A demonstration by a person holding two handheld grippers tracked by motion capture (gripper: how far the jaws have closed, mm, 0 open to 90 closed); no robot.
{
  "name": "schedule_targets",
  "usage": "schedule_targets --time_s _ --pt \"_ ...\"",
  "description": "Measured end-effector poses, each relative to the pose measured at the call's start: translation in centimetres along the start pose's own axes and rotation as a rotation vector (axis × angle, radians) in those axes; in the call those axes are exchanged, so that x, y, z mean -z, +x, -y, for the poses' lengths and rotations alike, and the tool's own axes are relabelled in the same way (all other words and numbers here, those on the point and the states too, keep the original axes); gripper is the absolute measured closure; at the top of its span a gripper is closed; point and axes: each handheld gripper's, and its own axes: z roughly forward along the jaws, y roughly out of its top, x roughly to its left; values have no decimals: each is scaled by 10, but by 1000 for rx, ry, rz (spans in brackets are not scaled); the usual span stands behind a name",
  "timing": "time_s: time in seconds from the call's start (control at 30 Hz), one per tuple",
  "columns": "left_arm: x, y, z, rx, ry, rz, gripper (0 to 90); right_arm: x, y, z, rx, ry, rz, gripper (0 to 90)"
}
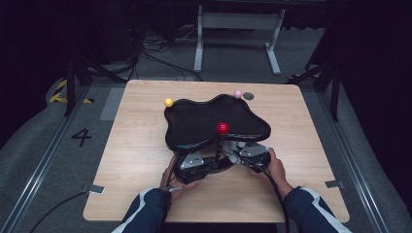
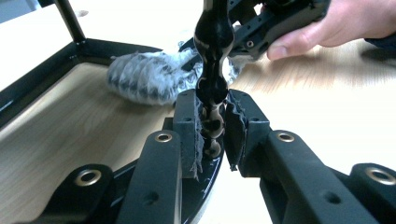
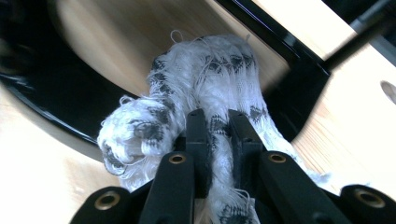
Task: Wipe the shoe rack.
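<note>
- Grip, first: left gripper [image 2: 212, 100] with fingers almost shut, clamped on the black wavy post [image 2: 214, 56] under the red ball [image 1: 222, 128], at the near edge of the black tray [image 1: 194, 121]. Right gripper [image 3: 215, 116] likewise almost shut, pinching the white-and-black cloth [image 3: 205, 79] just right of that post, low over the bench [image 1: 136, 155].
- Slipping on the post: glossy and curved, held only across narrow pads, so likely to twist or slide out under a hard sideways rub from the cloth.
- Tipping: with a push too strong from the right, could rock or drag the whole tray toward the far left, since only the one post is steadied.
- Snagging: frayed threads all over the cloth, apt to catch on the post's bulges or on the tray's rim and then tug the piece along.
- Losing the cloth: pinched at one bunched fold only, with loose ends hanging left and right, so could pull free on a long stroke.
- Colliding: both grippers very close together at the near edge, so could knock fingers against each other or against the rim above.
- Patchy wiping: bunched cloth probably touching at one small spot, leaving parts of the post untouched.
</note>
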Motion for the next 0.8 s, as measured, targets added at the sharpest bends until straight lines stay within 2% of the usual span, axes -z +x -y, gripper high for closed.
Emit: schedule_targets --time_s 0.07,0.1,0.13,0.17,0.23,0.33,0.4,0.47,0.57,0.6,0.8 --pt "-1 -1 -2 9 -19 12 761 2 -5 2 19 22 16 808" --pt "0 2 -5 -37 -29 7 817 2 -3 2 -13 16 11 809" --pt "-1 2 -7 -35 -31 -21 892 4 -6 4 16 27 18 809" --pt "-2 2 -9 -29 -39 -24 898 5 -5 4 -21 14 -9 809" --pt "-4 3 -9 -27 -39 -27 895 9 -2 4 -37 -1 -29 810" --pt "-3 4 -9 -19 -46 -8 873 14 5 3 -21 -8 -42 809" --pt "0 3 -8 -29 -42 9 828 18 9 3 -3 -8 -41 808" --pt "2 0 -8 -50 -26 24 790 21 10 5 -8 -5 -48 804" --pt "-2 -3 -11 -74 -17 3 782 24 11 8 1 15 -40 796" --pt "-3 -3 -12 -79 -25 9 787 25 12 8 2 26 -39 793" --pt "-8 -7 -17 -85 -26 -4 774 29 13 12 -12 36 -37 793"
